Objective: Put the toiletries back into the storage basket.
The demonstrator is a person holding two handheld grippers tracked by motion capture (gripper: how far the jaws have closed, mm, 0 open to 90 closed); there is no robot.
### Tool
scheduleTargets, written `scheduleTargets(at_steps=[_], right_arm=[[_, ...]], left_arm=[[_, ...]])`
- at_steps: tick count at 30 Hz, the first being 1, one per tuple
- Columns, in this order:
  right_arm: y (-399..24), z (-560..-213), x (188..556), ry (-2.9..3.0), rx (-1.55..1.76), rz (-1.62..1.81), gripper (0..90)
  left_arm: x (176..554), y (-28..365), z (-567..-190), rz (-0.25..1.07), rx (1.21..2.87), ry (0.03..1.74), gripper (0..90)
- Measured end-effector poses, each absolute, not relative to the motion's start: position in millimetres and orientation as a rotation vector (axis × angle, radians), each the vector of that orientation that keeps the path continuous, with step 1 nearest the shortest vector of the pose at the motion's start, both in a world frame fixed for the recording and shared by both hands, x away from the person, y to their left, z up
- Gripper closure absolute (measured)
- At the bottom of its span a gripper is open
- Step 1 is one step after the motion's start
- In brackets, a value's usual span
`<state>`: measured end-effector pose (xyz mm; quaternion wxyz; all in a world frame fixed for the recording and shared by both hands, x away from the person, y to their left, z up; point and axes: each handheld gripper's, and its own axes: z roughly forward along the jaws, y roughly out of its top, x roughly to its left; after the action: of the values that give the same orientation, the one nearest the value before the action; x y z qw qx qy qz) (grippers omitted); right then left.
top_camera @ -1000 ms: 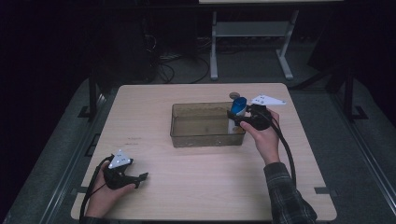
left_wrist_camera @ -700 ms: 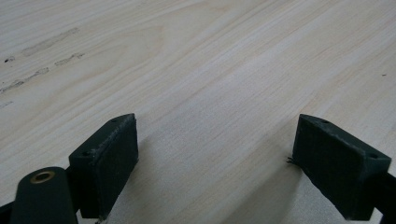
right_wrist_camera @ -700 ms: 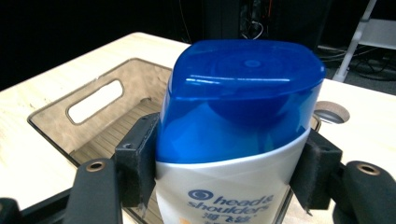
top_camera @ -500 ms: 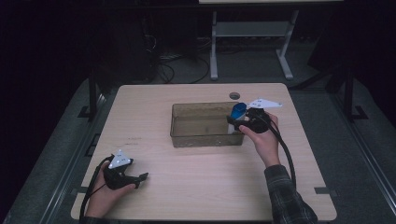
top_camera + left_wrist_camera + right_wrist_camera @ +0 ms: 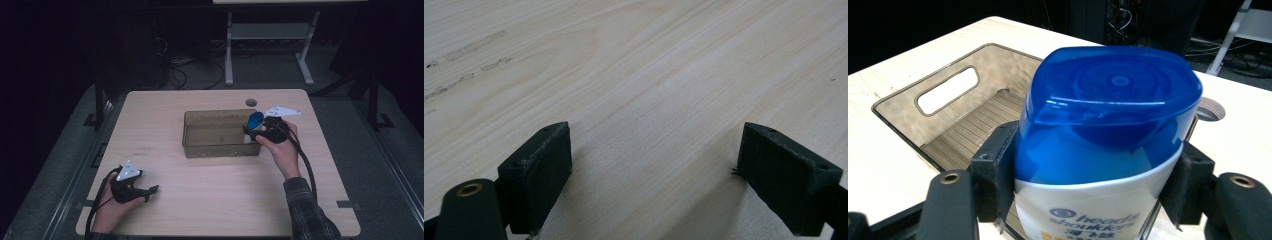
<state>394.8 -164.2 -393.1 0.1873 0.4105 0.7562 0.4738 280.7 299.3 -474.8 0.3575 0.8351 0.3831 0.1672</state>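
Compared with a second ago, the right gripper (image 5: 252,131) has come down a little with the shampoo bottle (image 5: 255,121), so the blue cap now sits lower against the right end of the smoky plastic bin (image 5: 220,150); the left gripper (image 5: 150,191) has not shifted from the near left corner of the table (image 5: 165,105). The bottle stands upright between the right gripper's pads (image 5: 993,170), which press on its white body just under the cap, one on each side. The bin lies mid-table, open side up, with the bottle over its right wall. The left gripper's jaws stand wide apart over bare wood, holding nothing
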Motion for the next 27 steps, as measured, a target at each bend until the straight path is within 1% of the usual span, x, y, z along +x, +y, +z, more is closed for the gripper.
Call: scheduleTargets(at_steps=[10, 15, 18, 27], right_arm=[[-164.1, -393.1, 394.3, 2.152, 1.156, 1.332, 33.0], [-163.0, -395.4, 395.6, 2.162, 1.181, 1.328, 21.2], [-162.5, -394.4, 394.1, 2.170, 1.181, 1.321, 18.2], [-165.8, -386.1, 386.7, 2.177, 1.161, 1.319, 17.9]], left_arm=[[280.5, 299.2, -474.8, 0.430, 2.157, 0.987, 13.2], [280.6, 299.2, -474.8, 0.429, 2.157, 0.984, 13.2], [280.6, 299.1, -474.8, 0.429, 2.157, 0.984, 13.2], [280.6, 299.1, -474.8, 0.429, 2.157, 0.984, 13.2]])
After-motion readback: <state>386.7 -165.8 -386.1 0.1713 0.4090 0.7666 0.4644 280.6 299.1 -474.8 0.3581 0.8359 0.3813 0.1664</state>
